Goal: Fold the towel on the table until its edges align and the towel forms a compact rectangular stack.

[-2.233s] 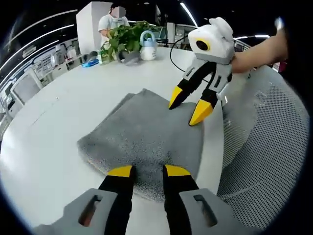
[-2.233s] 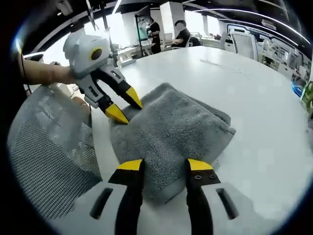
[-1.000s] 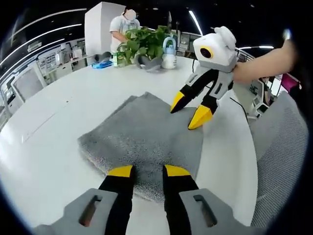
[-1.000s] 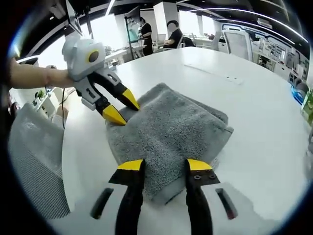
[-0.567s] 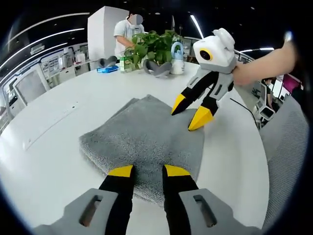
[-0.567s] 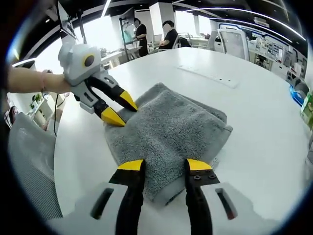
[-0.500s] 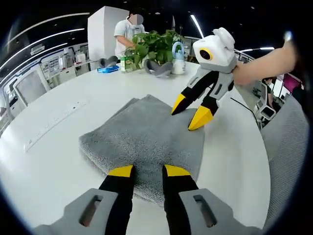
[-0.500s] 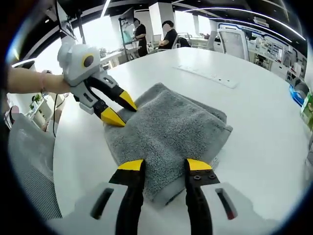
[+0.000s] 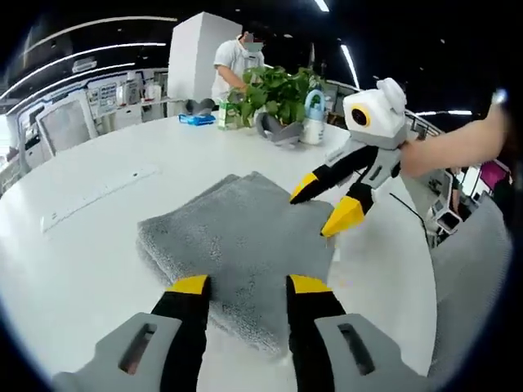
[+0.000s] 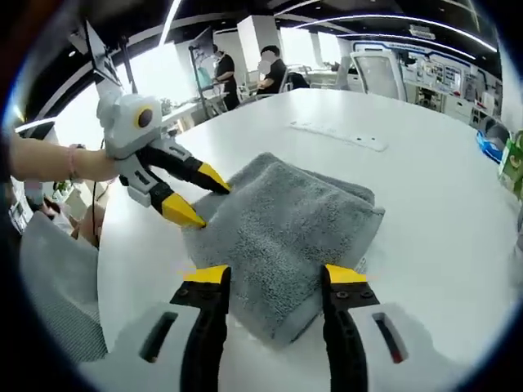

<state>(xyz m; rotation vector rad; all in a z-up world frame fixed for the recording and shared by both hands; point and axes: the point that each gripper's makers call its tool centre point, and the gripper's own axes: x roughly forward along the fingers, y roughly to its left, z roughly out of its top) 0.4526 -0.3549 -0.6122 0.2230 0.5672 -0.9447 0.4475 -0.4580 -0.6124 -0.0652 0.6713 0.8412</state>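
Observation:
A grey towel point(image 9: 237, 241) lies folded into a thick rectangle on the white round table point(image 9: 98, 269). My left gripper point(image 9: 249, 286) is open, its jaws spread over the towel's near edge with nothing pinched. My right gripper point(image 9: 324, 202) comes in from the right, open, its yellow tips at the towel's far right edge. In the right gripper view the towel point(image 10: 286, 224) lies the same way. There my right gripper point(image 10: 275, 278) is open over its near edge, and my left gripper point(image 10: 198, 194) is open at the towel's left side.
A power strip point(image 9: 90, 192) lies on the table left of the towel. A potted plant point(image 9: 278, 90), a spray bottle point(image 9: 314, 118) and headphones point(image 9: 274, 131) stand at the far edge, with a person point(image 9: 237, 65) behind. A mesh chair point(image 9: 474, 286) is at the right.
Both grippers' jaws have spread wider. Both views have shifted a little as the hands moved. The towel lies as before.

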